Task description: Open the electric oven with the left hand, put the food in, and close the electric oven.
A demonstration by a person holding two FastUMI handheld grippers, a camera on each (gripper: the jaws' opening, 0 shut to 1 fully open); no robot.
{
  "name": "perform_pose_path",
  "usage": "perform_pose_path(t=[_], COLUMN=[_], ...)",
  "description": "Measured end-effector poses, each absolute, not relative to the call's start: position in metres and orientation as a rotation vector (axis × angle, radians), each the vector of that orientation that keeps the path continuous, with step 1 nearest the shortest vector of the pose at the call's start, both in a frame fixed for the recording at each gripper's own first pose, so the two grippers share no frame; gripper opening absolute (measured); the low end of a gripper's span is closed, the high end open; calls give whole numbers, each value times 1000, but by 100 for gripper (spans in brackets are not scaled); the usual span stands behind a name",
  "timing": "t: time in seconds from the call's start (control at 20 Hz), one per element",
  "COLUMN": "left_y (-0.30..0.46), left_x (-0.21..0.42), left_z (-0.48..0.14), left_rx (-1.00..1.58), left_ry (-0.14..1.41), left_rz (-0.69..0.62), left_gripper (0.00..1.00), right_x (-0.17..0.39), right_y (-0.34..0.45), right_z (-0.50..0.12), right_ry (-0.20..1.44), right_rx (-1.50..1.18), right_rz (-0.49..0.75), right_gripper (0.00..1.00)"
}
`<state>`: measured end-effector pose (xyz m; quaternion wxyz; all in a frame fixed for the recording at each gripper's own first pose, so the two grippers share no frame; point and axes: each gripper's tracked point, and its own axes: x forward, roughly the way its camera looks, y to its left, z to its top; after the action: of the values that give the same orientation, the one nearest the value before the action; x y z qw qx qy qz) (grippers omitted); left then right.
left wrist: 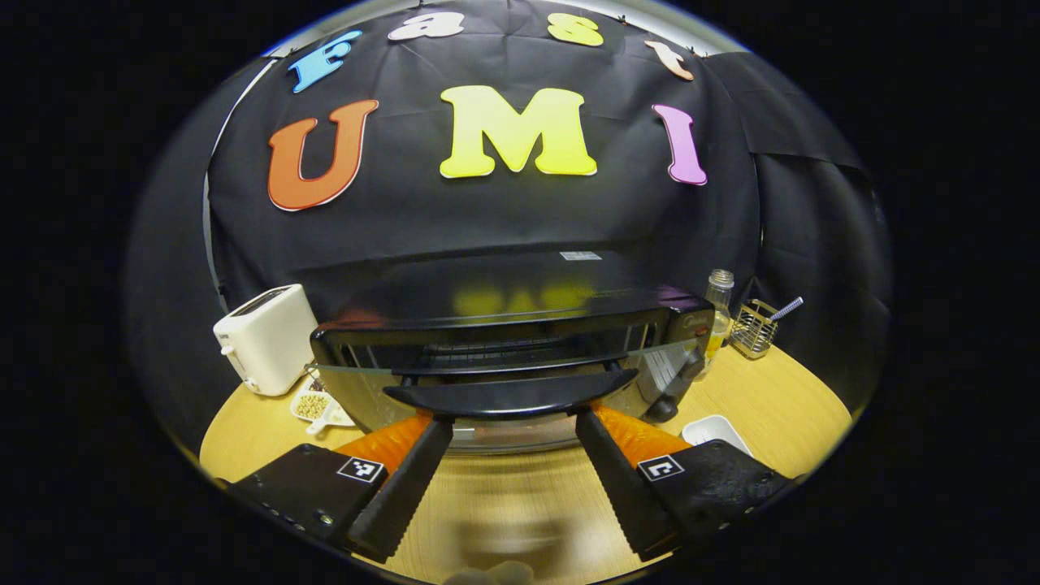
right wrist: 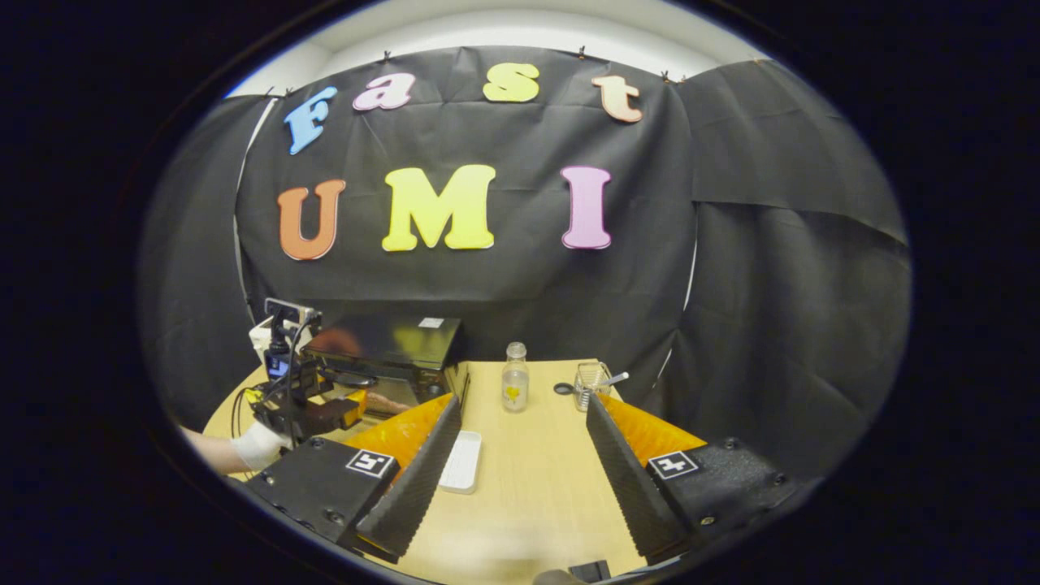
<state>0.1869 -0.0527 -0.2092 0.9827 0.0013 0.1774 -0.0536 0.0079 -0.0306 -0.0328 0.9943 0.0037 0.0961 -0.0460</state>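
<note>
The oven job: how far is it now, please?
Done: nothing fully. In hand: the left gripper, open, is at the door handle, and the oven door is partly lowered, the rack visible behind. Left: opening it fully, putting food in, closing. The right gripper is open, holding nothing.

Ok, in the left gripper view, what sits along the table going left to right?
Toaster → small dish of beans → electric oven → glass bottle → wire rack.

Left gripper [left wrist: 512, 435]: ridged jaws on black housings with square tag markers and screws. Right gripper [right wrist: 520, 443] alike. White glove [right wrist: 258, 445], trailing cables.
</note>
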Motion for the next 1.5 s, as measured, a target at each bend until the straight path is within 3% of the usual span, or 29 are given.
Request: perform_pose_path(t=[0.5, 0.8, 1.5], left_y=[-48, -42, -16], left_x=[185, 139, -49], left_z=[-209, -195, 15], left_rx=[-29, -20, 17], left_ry=[383, 355, 32], left_rz=[-91, -108, 49], left_gripper=[97, 96, 96], right_x=[1, -12, -77], right_y=[-26, -14, -62], right_z=[-35, -26, 23], right_ry=[194, 158, -9], right_rx=[22, 27, 61], right_rz=[-101, -91, 9], right_gripper=[99, 99, 99])
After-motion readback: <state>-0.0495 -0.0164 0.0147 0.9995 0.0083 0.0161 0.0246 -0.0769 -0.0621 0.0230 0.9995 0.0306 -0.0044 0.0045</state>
